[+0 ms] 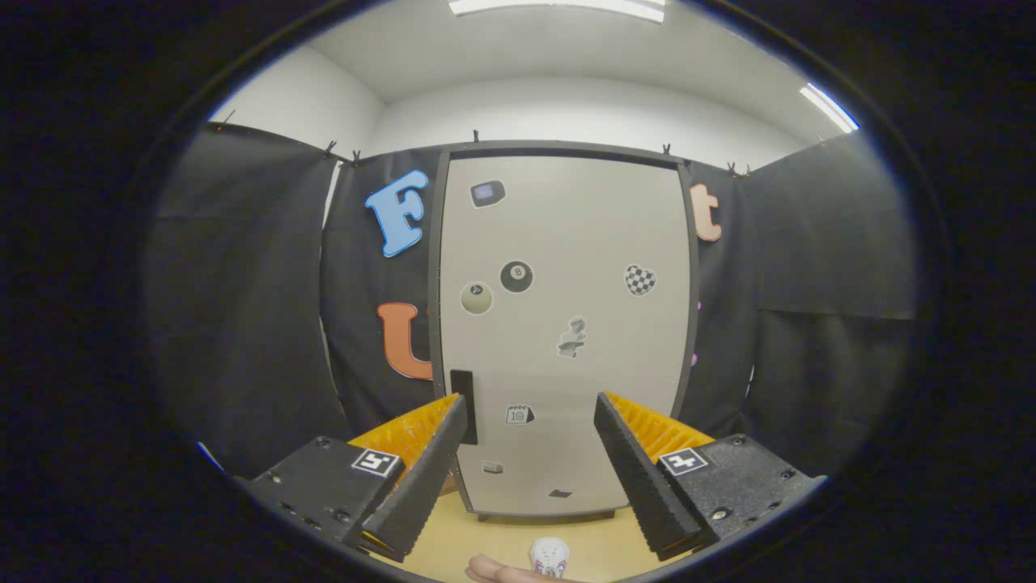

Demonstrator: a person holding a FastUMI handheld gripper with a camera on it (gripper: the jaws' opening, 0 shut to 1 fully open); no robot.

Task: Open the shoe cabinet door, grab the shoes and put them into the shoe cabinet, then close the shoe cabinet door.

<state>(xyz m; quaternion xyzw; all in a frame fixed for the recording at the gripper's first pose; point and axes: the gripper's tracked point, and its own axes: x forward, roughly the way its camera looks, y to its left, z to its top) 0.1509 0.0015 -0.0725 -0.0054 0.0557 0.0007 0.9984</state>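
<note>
Wide apart, the claw (pixel 530 453) holds nothing, its two fingers (pixel 429 474) framing the lower part of the one shoe cabinet (pixel 566 324) standing just beyond them on the desk (pixel 502 542). Its single door (pixel 583 243) is closed (so whatever is inside cannot be seen), with one dark handle slot (pixel 463 406) near the left edge and eight stickers (pixel 516 276) scattered over it. One small white shoe (pixel 549 557) lies on the desk between the fingers, beside a fingertip (pixel 494 572). Bare desk separates shoe and cabinet.

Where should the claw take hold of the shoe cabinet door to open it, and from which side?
Grip the dark vertical handle at the left edge of the closed door, approaching straight from the front. The open claw faces it; the handle sits just ahead of the left finger.
</note>
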